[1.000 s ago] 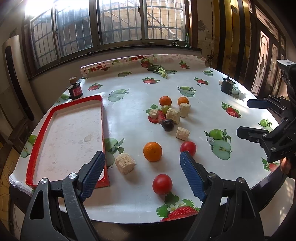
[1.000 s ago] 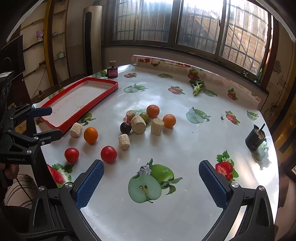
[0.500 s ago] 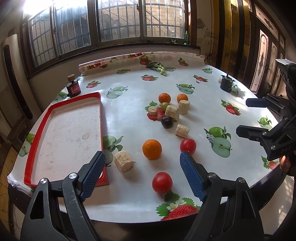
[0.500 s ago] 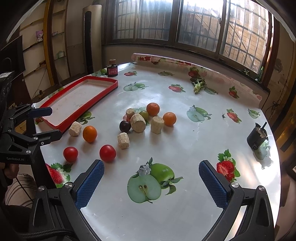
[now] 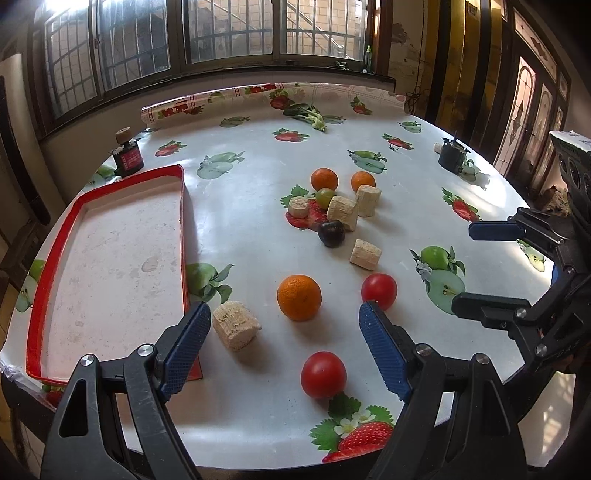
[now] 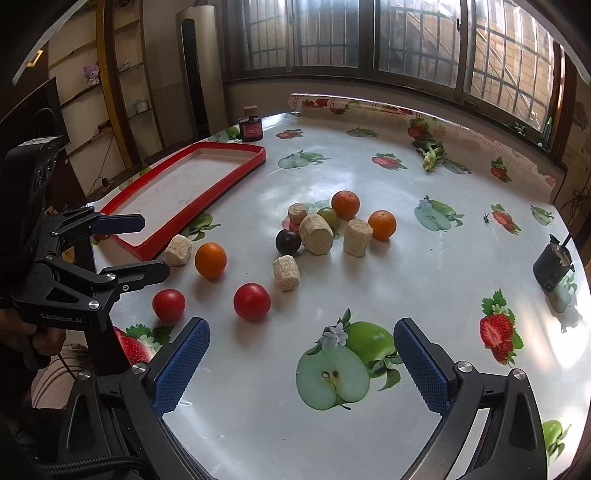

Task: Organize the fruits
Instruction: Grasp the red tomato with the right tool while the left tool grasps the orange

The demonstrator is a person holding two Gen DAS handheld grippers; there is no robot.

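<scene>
Daylight from the windows (image 5: 229,33) glares on the table (image 6: 369,177); fisheye bends the edges

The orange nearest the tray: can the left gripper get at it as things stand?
Probably yes. The left gripper is open and empty, and the orange sits just ahead between its fingers' lines. A cork-like block lies close on its tray side but apart from it.

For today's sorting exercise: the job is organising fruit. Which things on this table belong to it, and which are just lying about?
Belongs to the job:
oranges
tomatoes
plum
green grape
red tray

Just lying about:
cork-like blocks
small bottle
leafy greens
dark pot
</scene>
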